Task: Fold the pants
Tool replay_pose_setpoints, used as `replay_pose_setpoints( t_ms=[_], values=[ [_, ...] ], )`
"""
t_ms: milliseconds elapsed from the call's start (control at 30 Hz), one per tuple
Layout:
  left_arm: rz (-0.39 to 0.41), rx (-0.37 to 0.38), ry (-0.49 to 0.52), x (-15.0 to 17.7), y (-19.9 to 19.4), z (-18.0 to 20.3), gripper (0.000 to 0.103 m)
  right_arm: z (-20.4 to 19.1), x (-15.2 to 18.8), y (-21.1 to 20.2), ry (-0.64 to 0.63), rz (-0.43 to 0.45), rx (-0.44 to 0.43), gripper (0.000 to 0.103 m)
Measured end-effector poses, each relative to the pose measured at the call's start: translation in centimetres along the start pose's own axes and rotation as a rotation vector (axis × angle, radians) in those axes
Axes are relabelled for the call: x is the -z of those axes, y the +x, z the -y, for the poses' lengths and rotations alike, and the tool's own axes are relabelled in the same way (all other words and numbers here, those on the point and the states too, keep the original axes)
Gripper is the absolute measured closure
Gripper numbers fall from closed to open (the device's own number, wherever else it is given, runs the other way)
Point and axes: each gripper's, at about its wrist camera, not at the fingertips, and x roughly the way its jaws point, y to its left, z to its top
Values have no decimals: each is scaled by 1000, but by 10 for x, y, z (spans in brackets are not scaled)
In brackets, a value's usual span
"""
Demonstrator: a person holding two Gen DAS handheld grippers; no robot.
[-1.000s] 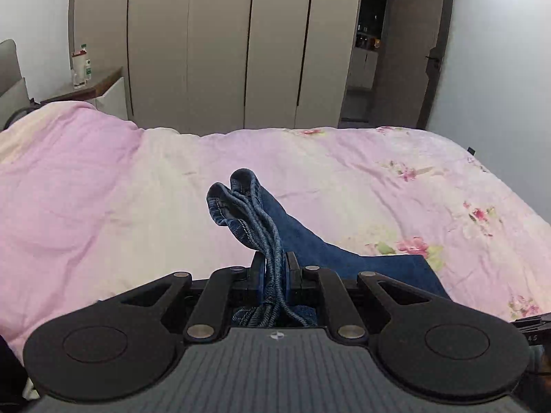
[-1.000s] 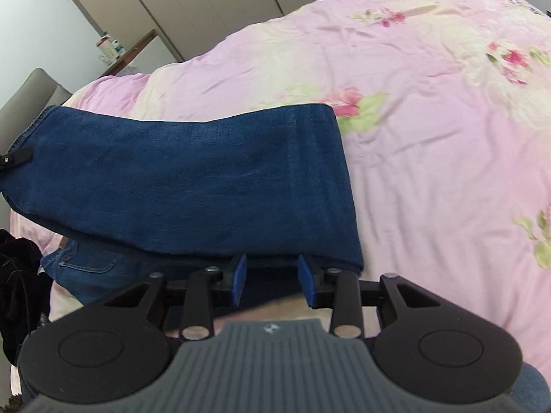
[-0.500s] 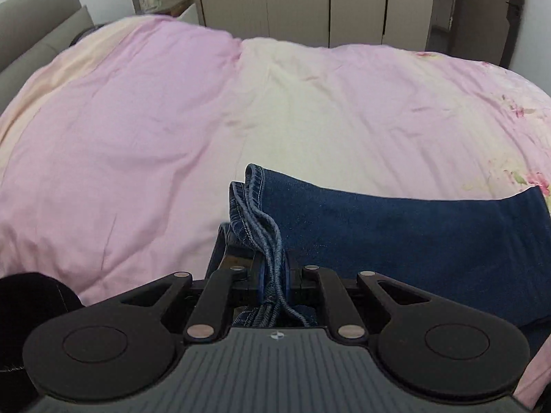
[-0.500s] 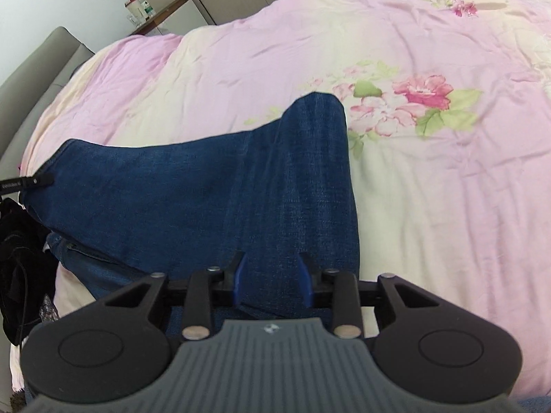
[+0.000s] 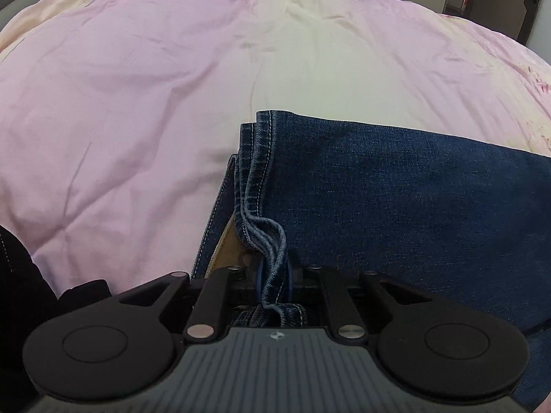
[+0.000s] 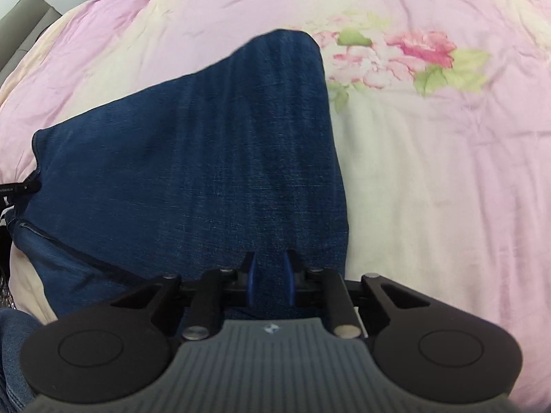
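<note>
Surrounding the folded pants, bare bed is seen; bunched hems are pinched by the opening left tool, denim lies between the closing right tool.

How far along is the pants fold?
Done: the jeans lie doubled over on the bedspread, legs stacked. In hand: the left gripper has the bunched hems between its fingers, jaws opening; the right gripper is closing over the denim at the fold. Left: let go, and probably one more fold plus smoothing.
</note>
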Motion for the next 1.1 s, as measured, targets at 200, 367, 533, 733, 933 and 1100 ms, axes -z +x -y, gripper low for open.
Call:
replay_pose_setpoints(
  t_ms=[200,367,533,733,933,1100],
  values=[
    [77,5,38,-6,-43,2,92,-1,1,-18,-12,7,-13,88],
    [64,-61,158,-14,-50,9,92,2,9,-44,-6,41,-33,79],
    [-10,-125,121,-9,-12,9,78,2,7,-55,-12,65,-39,79],
    [95,-106,80,-21,-51,4,64,2,-19,-67,-52,114,-8,81],
    [152,-32,33,-46,-54,21,67,-18,-77,-40,-125,168,2,92],
    [59,-42,-15,-46,7,20,80,-24,-111,8,-139,135,49,99]
  ],
)
